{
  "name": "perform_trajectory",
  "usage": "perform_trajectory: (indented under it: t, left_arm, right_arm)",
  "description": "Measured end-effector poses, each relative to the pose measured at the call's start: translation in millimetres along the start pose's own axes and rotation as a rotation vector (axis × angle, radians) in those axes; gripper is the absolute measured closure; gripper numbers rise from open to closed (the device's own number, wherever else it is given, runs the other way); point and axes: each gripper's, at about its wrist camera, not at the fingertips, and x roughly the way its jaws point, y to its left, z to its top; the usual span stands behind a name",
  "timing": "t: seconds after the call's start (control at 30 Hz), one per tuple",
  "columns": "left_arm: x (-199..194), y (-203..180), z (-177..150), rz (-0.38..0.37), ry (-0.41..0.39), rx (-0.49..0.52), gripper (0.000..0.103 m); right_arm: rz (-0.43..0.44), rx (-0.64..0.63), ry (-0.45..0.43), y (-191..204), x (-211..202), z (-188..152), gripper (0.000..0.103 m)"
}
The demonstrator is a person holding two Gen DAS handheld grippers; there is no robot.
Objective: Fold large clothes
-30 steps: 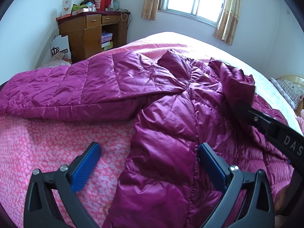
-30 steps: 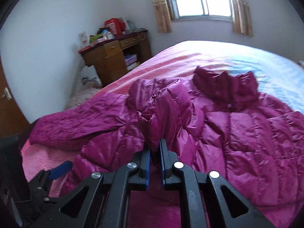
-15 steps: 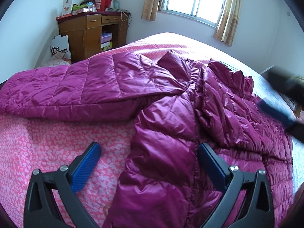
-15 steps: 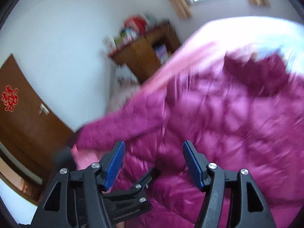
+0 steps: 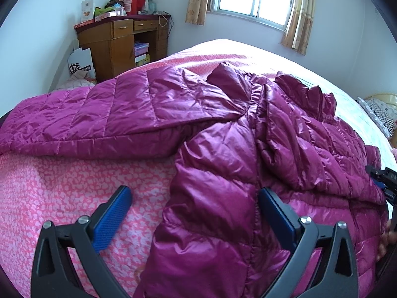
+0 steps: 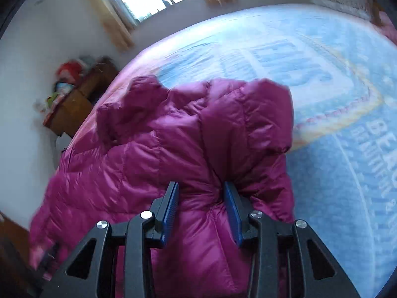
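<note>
Two grippers over the magenta down jacket [image 5: 223, 168], spread mid-frame on the bed [image 5: 62, 186]. Right gripper [image 6: 201, 209] closing, bunched quilting between its pads. Left gripper [image 5: 196, 213] gapes wide, gripping nothing. Advice: bite deep past the seam; slick shell slips.

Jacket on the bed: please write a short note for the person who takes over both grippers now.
Left gripper: open, holding nothing, over the jacket's near edge on the pink bedspread.
Right gripper: jaws closing around a bunch of jacket fabric at the other side; a firm grip is not clear.
Jacket: spread on the bed, one sleeve stretched out to the left, one front panel lying over the body.
Done: at most one panel laid over.
Left: fold in the sleeve, fold the body, smooth it.
</note>
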Motion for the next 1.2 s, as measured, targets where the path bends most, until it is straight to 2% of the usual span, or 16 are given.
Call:
perform_trajectory:
  t: [0.1,0.2,0.27,0.37,0.43,0.47,0.53,0.63,0.7,0.77,0.83,0.9,1.0,1.07,1.1,1.2]
  left_arm:
    - [2.2,-4.9,1.4,0.019,0.009,0.009,0.000]
    - [-2.0,-10.4,5.3,0.056,0.022,0.028,0.000]
    - [-17.2,-20.6,12.6,0.090,-0.029,0.075,0.000]
    - [-42.4,-45.5,31.5,0.109,-0.157,0.139,0.000]
    - [-44.7,-66.1,44.9,0.100,-0.198,0.184,0.000]
    - [-37.7,-77.7,51.8,0.121,-0.201,0.207,0.000]
    - [-10.0,-92.1,59.3,0.215,-0.166,0.219,0.000]
    - [37.1,-96.4,54.0,0.268,-0.028,0.223,0.005]
    - [51.4,-91.8,46.4,0.268,0.017,0.214,0.004]
    - [53.6,-88.3,50.4,0.267,0.025,0.196,0.000]
    - [56.1,-83.4,53.3,0.250,0.042,0.182,0.000]
    - [46.4,-73.5,58.0,0.208,0.033,0.154,0.000]
    - [9.3,-33.3,68.7,0.153,-0.072,0.018,0.000]
    - [-9.7,-0.3,73.5,0.153,-0.124,-0.081,0.000]
    - [-17.1,18.4,76.0,0.175,-0.147,-0.130,0.000]
    - [-35.0,89.0,78.3,0.327,-0.196,-0.301,0.000]
  right_arm:
    - [-0.090,-0.079,-0.001,18.7,3.9,-1.8,0.062]
    - [-0.112,-0.115,-0.033,27.3,-0.3,-3.3,0.062]
    - [-0.107,-0.106,-0.073,20.9,-10.3,-0.8,0.062]
    - [-0.121,-0.108,-0.129,17.6,-35.0,-3.3,0.062]
    - [-0.142,-0.135,-0.158,25.0,-41.4,-5.6,0.062]
    - [-0.147,-0.146,-0.166,27.2,-43.6,-5.9,0.062]
    - [-0.160,-0.170,-0.179,32.3,-47.0,-6.7,0.062]
    - [-0.169,-0.184,-0.177,34.0,-46.1,-6.6,0.062]
    - [-0.171,-0.180,-0.173,32.5,-45.4,-6.3,0.062]
    - [-0.168,-0.177,-0.164,31.1,-43.5,-5.8,0.062]
    - [-0.169,-0.174,-0.151,30.5,-41.0,-5.4,0.062]
    - [-0.168,-0.168,-0.144,29.3,-40.2,-4.9,0.062]
    - [-0.163,-0.158,-0.148,27.7,-41.4,-4.6,0.062]
    - [-0.164,-0.156,-0.145,27.8,-40.5,-5.0,0.062]
    - [-0.166,-0.157,-0.145,28.1,-40.4,-5.1,0.062]
    - [-0.170,-0.163,-0.146,29.0,-40.1,-5.2,0.062]
